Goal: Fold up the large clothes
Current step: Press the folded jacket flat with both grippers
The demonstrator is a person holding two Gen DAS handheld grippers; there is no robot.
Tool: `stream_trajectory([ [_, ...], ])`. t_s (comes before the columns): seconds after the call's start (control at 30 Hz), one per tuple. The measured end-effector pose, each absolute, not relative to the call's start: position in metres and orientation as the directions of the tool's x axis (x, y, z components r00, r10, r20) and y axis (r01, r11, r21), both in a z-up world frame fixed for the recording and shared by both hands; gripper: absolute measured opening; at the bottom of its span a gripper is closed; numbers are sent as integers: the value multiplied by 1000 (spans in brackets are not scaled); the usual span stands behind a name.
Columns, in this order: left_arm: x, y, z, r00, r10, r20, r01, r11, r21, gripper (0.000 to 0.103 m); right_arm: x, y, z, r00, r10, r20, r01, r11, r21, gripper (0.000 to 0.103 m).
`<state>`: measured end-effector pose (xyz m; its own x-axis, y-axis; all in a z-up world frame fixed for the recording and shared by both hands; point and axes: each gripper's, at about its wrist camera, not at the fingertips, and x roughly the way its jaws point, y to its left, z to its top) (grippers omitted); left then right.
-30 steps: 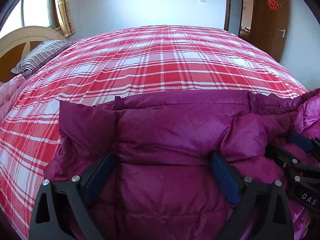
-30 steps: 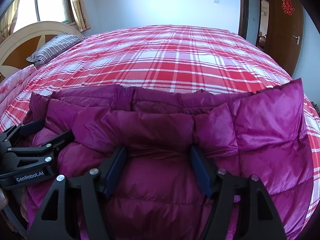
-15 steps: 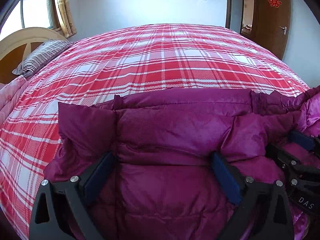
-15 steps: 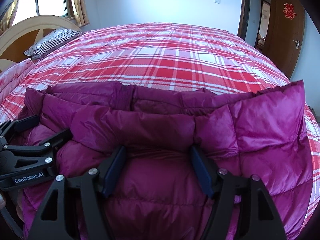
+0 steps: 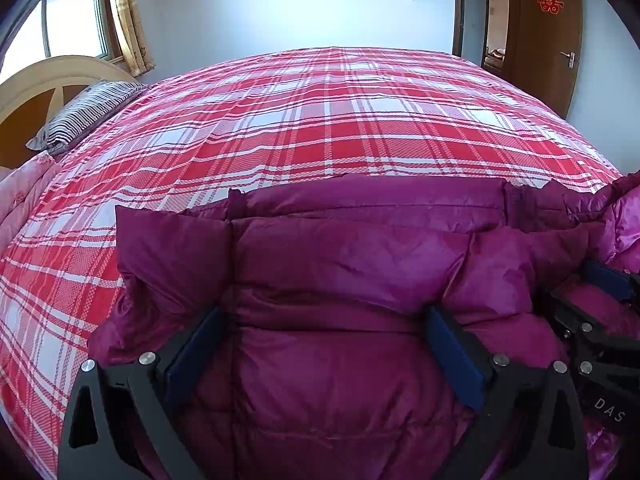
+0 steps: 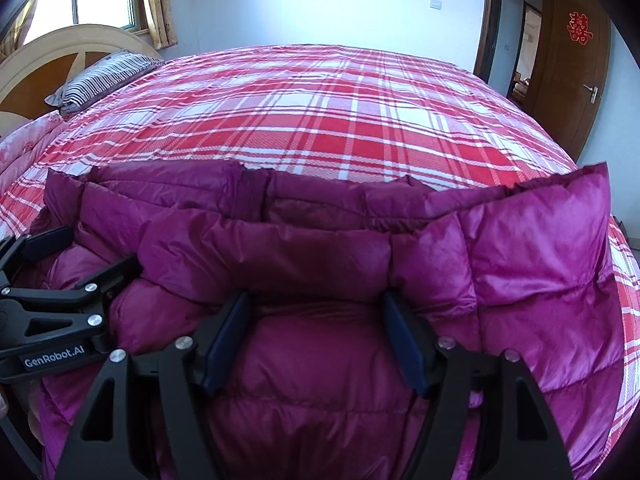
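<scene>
A magenta quilted down jacket (image 5: 344, 256) lies bunched at the near edge of the bed; it also fills the lower right wrist view (image 6: 520, 264). My left gripper (image 5: 324, 320) has its jaws spread wide, with a thick padded fold of the jacket between them. My right gripper (image 6: 316, 304) likewise has its jaws apart around a thick fold. Each gripper shows in the other's view: the right one (image 5: 596, 312) at the right edge, the left one (image 6: 76, 256) at the left edge.
The bed carries a red and white plaid cover (image 5: 340, 120). A striped pillow (image 5: 84, 116) and wooden headboard (image 5: 44, 80) are at the far left. A brown door (image 5: 544, 40) stands at the far right.
Both views have dropped slightly and moved forward, so the jacket sits a little higher on the bed. The jaws keep the same spread.
</scene>
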<state>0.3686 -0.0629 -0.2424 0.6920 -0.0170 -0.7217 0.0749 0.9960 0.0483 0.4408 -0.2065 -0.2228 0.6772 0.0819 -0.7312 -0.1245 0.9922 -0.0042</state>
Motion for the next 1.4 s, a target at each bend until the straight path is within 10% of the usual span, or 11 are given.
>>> stream_trajectory([
  [1.4, 308, -11, -240, 731, -40, -682, 57, 998, 3, 102, 380, -193, -229, 721, 162, -674, -159, 985, 67, 82],
])
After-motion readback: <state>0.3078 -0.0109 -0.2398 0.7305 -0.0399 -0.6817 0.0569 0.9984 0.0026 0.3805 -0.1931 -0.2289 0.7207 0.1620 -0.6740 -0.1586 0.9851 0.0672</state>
